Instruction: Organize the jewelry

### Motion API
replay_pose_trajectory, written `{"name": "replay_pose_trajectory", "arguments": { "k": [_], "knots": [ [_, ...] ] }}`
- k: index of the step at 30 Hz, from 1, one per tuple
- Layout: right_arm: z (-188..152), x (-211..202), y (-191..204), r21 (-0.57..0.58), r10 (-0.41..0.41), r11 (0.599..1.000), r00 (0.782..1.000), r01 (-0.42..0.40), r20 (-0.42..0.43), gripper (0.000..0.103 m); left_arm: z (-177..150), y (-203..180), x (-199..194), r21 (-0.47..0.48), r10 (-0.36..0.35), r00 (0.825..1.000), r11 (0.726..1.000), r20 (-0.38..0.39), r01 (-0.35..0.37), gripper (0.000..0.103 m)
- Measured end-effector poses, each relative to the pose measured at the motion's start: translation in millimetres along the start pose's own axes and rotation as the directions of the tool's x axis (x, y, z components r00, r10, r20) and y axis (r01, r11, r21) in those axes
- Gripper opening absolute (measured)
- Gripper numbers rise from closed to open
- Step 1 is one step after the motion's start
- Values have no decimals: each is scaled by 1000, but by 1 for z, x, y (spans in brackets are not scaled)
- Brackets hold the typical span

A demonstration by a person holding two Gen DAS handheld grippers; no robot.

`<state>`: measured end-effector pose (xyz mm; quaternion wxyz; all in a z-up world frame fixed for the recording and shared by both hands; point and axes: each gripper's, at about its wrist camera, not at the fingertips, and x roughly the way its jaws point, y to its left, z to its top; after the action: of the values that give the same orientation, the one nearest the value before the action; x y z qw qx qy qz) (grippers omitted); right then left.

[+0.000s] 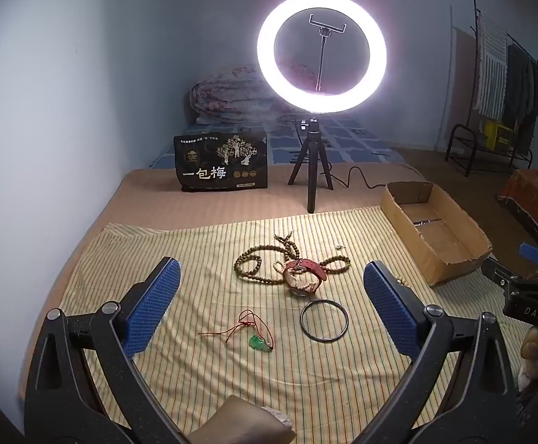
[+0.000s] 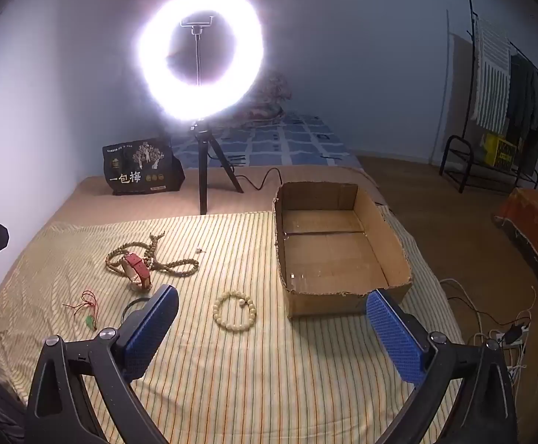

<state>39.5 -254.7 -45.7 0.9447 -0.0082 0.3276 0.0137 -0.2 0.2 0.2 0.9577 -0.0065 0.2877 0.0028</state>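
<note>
Jewelry lies on a striped cloth (image 1: 209, 377). A long brown bead necklace (image 1: 254, 262) is tangled with a red-strap watch (image 1: 307, 268). A dark bangle (image 1: 324, 320) and a green pendant on red cord (image 1: 259, 342) lie nearer me. A cream bead bracelet (image 2: 234, 310) lies near an empty cardboard box (image 2: 328, 255). My left gripper (image 1: 272, 285) is open and empty above the cloth, short of the pile. My right gripper (image 2: 272, 310) is open and empty, with the bracelet between its fingers' line and the box ahead to the right.
A ring light on a tripod (image 1: 320, 51) stands behind the cloth, its cable trailing right. A black snack bag (image 1: 220, 161) stands at the back left. A small white bit (image 1: 339, 246) lies on the cloth. Cables and a power strip (image 2: 505, 333) lie on the floor right.
</note>
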Motion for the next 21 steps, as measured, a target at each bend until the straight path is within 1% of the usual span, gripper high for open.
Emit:
{"name": "replay_pose_trajectory", "arguments": {
  "k": [3,4,6,9,11,21],
  "knots": [
    [3,3,-2,10,10,1000,1000,-9,-26,103,1,1,-1,3,8,1000,1000,10,-8,101],
    [0,-1,3,-11,-6,1000,1000,6,11,103,1,2,-1,3,10,1000,1000,12,-10,101],
    [-1,-1,2,-14,-9,1000,1000,9,9,103,3,-1,-6,3,9,1000,1000,15,-9,101],
    [0,-2,1,-15,-11,1000,1000,11,11,103,4,5,-6,-2,5,1000,1000,14,-5,101],
    [-1,-2,0,-14,-9,1000,1000,9,12,103,2,-1,-8,13,15,1000,1000,22,-16,101],
    [-1,-2,2,-18,-5,1000,1000,5,10,103,2,-2,-7,20,13,1000,1000,22,-14,101]
  ]
}}
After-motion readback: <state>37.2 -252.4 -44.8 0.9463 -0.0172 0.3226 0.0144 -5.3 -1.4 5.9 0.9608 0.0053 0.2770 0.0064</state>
